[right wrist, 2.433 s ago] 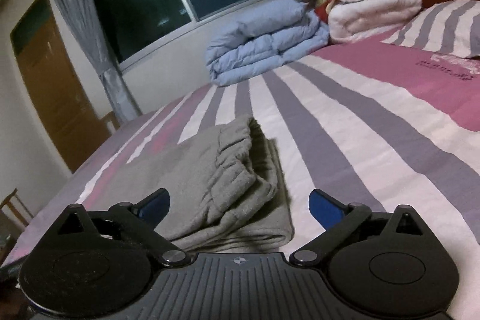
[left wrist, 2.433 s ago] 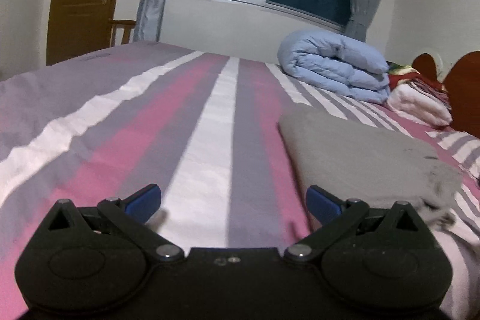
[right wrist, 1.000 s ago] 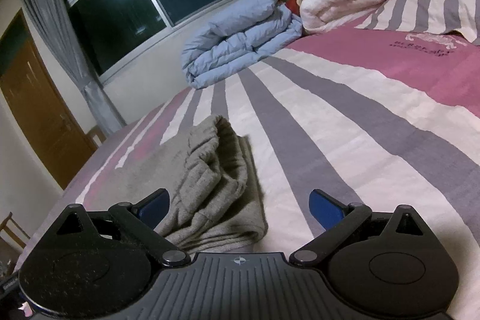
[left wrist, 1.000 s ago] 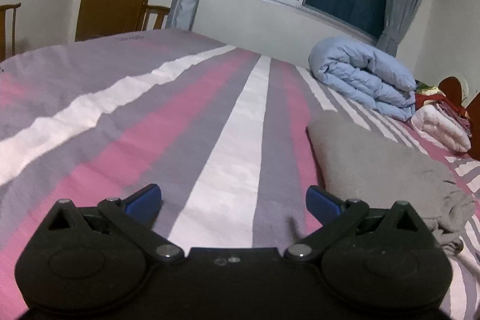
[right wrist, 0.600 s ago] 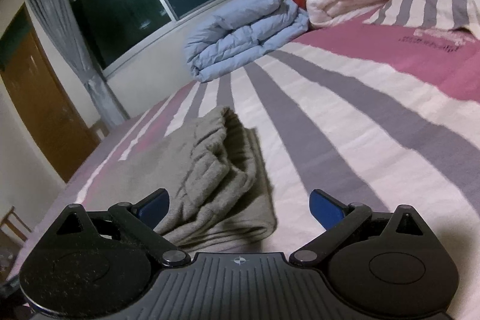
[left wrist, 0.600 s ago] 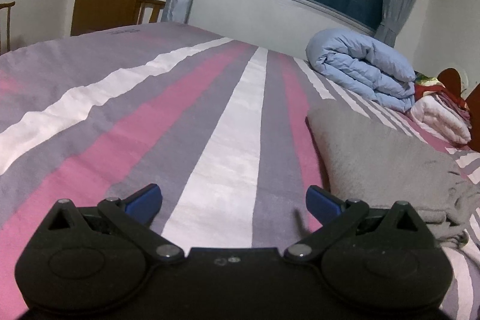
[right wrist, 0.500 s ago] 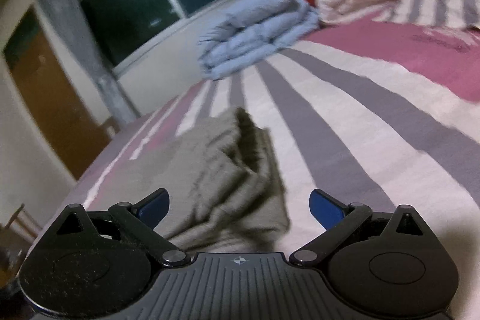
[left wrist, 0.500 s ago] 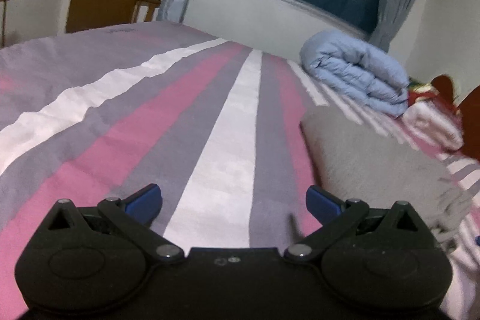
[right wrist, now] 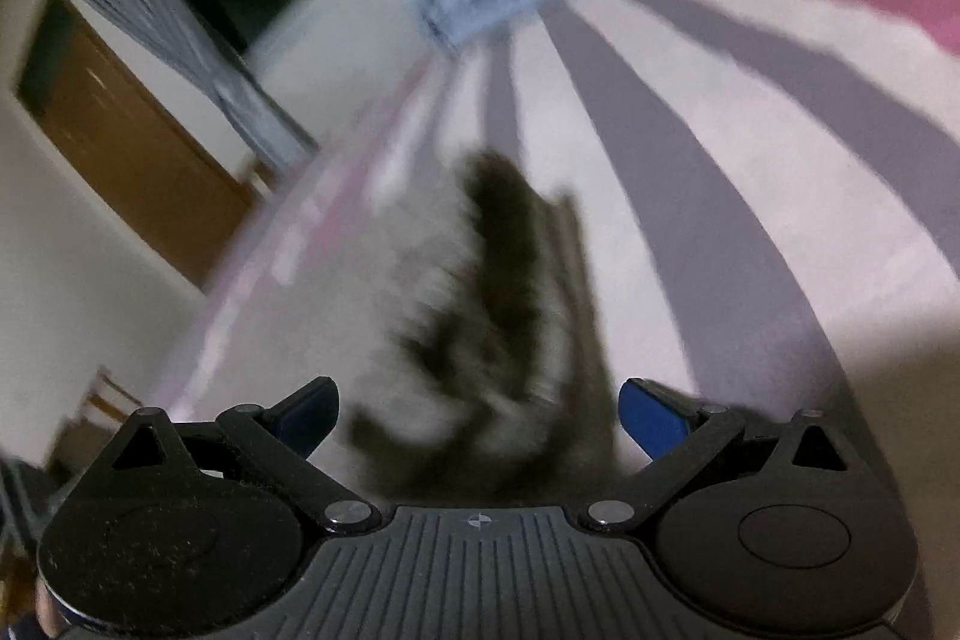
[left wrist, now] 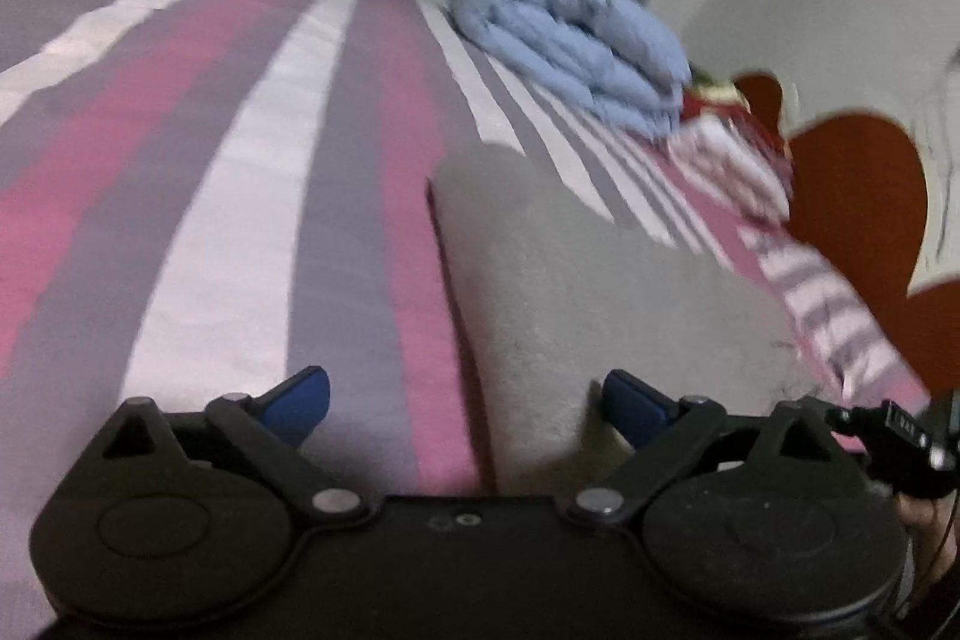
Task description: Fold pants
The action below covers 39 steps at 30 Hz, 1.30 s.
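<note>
Two claws point down at the striped bed. The left claw is spread wide, though its jaws have just closed a little. The left edge of the folded grey pants sits between them, not pinched. The right claw is spread wide too, with the blurry bunched end of the pants just ahead, between its blue tips.

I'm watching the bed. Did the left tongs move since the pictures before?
Yes. The left tongs swung toward the grey pants; their edge now lies between the tips, and the striped bedspread fills less of the view.
</note>
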Each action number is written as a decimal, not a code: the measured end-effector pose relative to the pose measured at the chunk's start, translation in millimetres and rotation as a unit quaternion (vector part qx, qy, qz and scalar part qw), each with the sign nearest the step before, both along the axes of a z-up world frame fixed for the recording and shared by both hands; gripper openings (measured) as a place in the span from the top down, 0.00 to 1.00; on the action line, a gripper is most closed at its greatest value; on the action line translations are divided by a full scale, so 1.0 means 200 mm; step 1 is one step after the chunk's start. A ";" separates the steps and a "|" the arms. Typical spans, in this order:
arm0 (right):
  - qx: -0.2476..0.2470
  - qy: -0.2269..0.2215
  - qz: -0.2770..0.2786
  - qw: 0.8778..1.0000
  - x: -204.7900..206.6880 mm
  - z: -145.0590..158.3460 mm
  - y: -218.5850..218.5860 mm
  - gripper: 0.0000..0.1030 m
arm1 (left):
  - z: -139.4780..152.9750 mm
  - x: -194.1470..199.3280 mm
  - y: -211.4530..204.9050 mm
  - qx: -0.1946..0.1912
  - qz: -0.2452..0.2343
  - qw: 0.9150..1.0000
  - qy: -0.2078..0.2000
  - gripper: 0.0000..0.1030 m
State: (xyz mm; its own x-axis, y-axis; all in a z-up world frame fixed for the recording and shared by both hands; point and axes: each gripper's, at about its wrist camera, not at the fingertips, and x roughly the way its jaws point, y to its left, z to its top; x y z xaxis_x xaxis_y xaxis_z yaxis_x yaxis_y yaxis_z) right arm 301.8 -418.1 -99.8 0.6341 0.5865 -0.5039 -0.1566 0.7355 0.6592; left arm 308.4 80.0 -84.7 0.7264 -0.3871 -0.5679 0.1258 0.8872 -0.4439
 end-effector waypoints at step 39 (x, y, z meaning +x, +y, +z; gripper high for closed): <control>0.056 -0.062 0.148 0.985 0.63 0.25 0.12 0.57 | 0.07 0.64 0.02 -0.150 -0.130 0.980 -0.012 0.83</control>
